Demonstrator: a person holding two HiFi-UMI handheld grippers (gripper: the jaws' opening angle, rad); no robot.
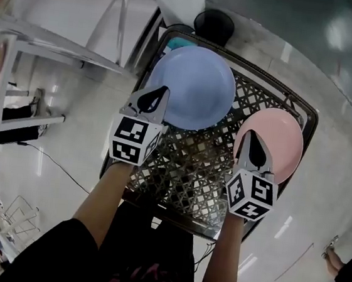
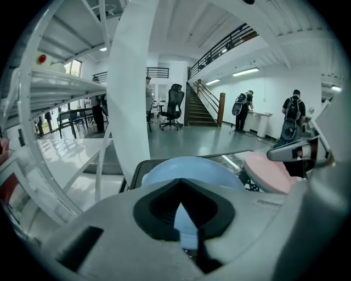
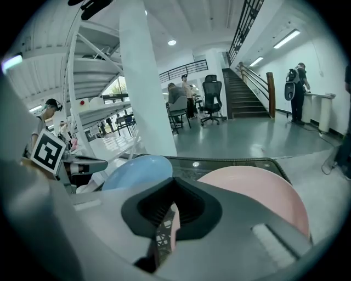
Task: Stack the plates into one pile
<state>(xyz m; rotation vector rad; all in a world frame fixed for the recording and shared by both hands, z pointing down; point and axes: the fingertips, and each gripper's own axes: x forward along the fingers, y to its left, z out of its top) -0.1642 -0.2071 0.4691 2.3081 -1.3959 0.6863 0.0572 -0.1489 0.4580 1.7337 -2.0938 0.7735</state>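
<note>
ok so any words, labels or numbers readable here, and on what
No readable words or numbers.
The left marker cube and right marker cube: black-and-white square codes, no letters.
The pink print on the person's black top: too blurred to read.
The blue plate and pink plate: no print visible.

Bare woven tabletop (image 1: 192,164) between blue plate (image 1: 192,85) and pink plate (image 1: 274,142), white post (image 2: 131,82) rising beyond blue plate

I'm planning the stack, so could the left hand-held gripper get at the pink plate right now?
Probably not as things stand: the left hand-held gripper is shut on the rim of the blue plate, so it is occupied, and the pink plate is gripped by the right hand-held gripper.
</note>
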